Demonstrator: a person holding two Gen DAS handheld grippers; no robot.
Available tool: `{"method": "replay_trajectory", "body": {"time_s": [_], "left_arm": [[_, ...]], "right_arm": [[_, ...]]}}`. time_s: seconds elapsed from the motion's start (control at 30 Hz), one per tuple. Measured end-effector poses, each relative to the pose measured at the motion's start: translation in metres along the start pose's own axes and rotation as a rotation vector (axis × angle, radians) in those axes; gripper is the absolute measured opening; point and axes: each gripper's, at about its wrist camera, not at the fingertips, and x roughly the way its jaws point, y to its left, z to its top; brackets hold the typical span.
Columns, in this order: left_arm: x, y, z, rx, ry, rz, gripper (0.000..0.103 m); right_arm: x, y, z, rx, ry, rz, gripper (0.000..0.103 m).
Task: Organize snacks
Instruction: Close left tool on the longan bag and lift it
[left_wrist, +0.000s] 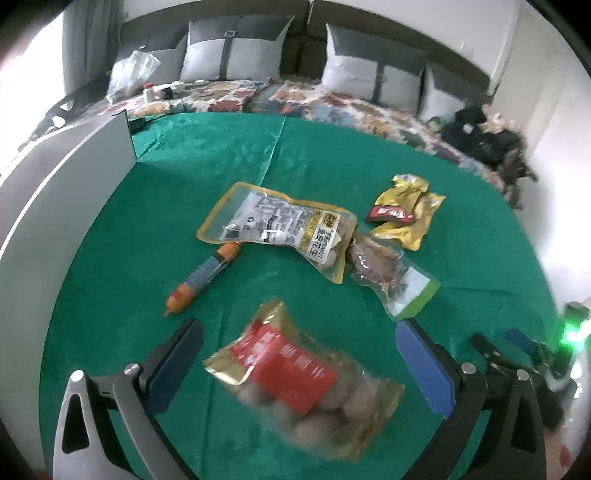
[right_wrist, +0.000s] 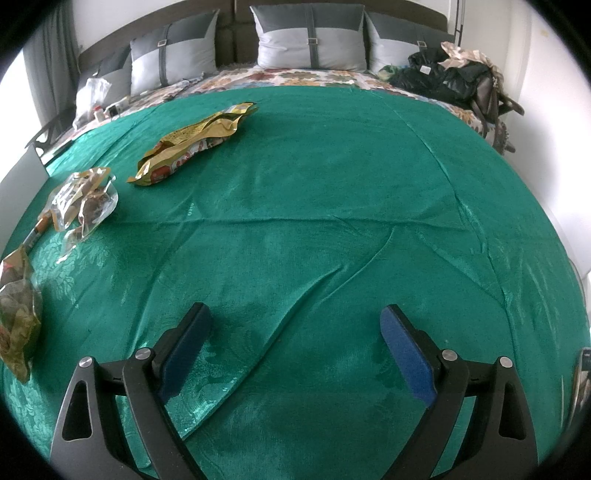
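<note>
The left gripper (left_wrist: 299, 354) stood with its jaws spread wide, grasping nothing, over a green cloth (left_wrist: 147, 229). Between its blue pads (left_wrist: 421, 365) but touching neither lay a gold-and-red pouch (left_wrist: 299, 380) of round balls, blurred in the left wrist view.

From left to right in that view: a grey panel (left_wrist: 74, 173) stood upright at 9 o'clock; a sausage stick (left_wrist: 201, 280) lay tilted just left of centre, its far end under the edge of a peanut bag (left_wrist: 277, 229); right of that bag and touching it lay a clear pack (left_wrist: 388, 277) of dark pieces; at 2 o'clock lay a crumpled yellow wrapper (left_wrist: 406, 210), just beside the clear pack. The other gripper's tip showed at 4 o'clock.

In the right wrist view, the snacks all sat between 8 and 11 o'clock, the yellow wrapper (right_wrist: 192, 144) farthest along. The right gripper (right_wrist: 295, 343) was likewise released, its jaws wide over bare cloth, well apart from every snack.
</note>
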Motion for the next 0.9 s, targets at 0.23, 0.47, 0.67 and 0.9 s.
{"method": "replay_trajectory", "body": {"time_s": [0.23,0.47,0.67,0.9], "left_arm": [[0.008,-0.001,-0.030,0.137,0.063,0.109,0.101],[-0.008,0.034,-0.052,0.186,0.113,0.056,0.101],[0.017,0.020,-0.045,0.264,0.189,0.002,0.101],[0.048,0.026,-0.042,0.214,0.234,0.037,0.103]], "right_arm": [[0.000,0.000,0.000,0.000,0.000,0.000,0.096],[0.000,-0.001,0.000,0.000,0.000,0.000,0.096],[0.000,-0.001,0.000,0.000,0.000,0.001,0.096],[-0.001,-0.001,0.000,0.000,0.000,0.001,0.096]]}}
